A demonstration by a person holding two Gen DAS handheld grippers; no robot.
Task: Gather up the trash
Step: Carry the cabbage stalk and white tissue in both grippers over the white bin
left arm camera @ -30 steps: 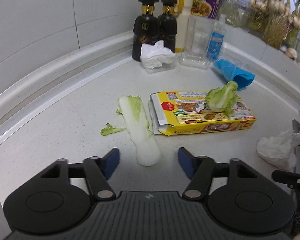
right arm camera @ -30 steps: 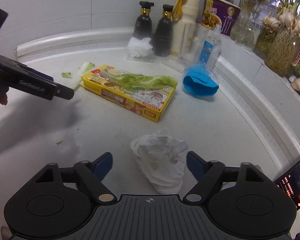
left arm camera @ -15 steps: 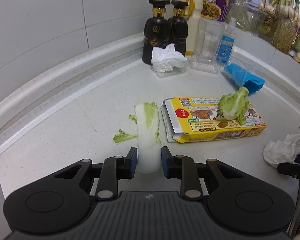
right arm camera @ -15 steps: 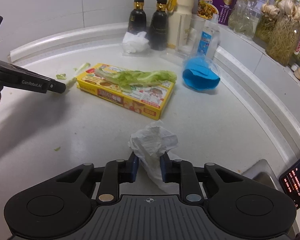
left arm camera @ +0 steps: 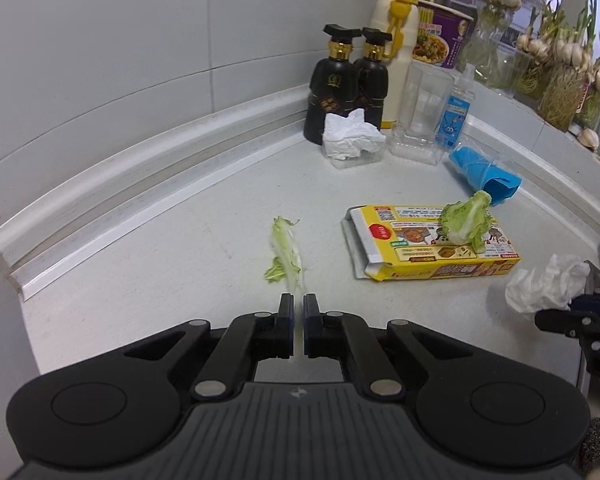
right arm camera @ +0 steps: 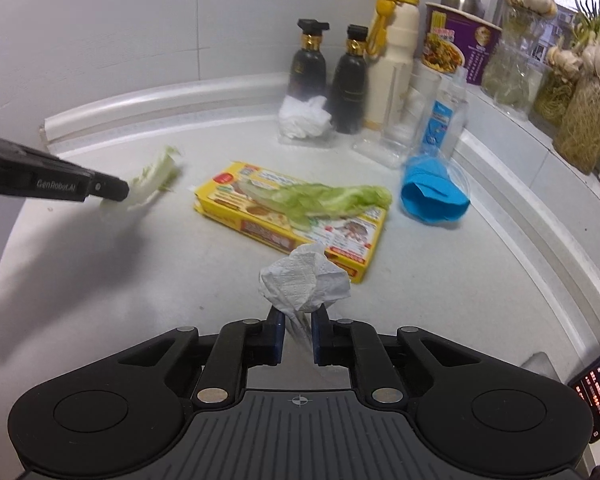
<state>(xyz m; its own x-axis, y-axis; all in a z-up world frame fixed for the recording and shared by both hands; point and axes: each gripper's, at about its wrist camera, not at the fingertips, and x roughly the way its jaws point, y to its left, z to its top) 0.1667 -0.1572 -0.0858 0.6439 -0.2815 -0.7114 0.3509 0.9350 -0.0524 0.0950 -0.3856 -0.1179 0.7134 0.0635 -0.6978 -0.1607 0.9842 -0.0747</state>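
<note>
The left tongs point(left arm camera: 299, 304) are clenching a cabbage leaf point(left arm camera: 287, 254), holding it above the bench point(left arm camera: 180, 248). Two black bottles point(left arm camera: 346, 92) are standing behind a clear tub point(left arm camera: 350, 158) holding tissue. A second leaf point(left arm camera: 466, 222) is lying on one yellow box point(left arm camera: 432, 246). The right tongs point(right arm camera: 298, 316) are closing on a crumpled tissue point(right arm camera: 304, 282), lifting it.

The left gripper point(left arm camera: 298, 307) angles downward, its fingers point(left arm camera: 286, 312) pinched nearly together on a cabbage leaf point(left arm camera: 287, 254); the right gripper point(right arm camera: 299, 316), tilted likewise, is closing, its fingers point(right arm camera: 277, 320) pressing a crumpled tissue point(right arm camera: 303, 280).
</note>
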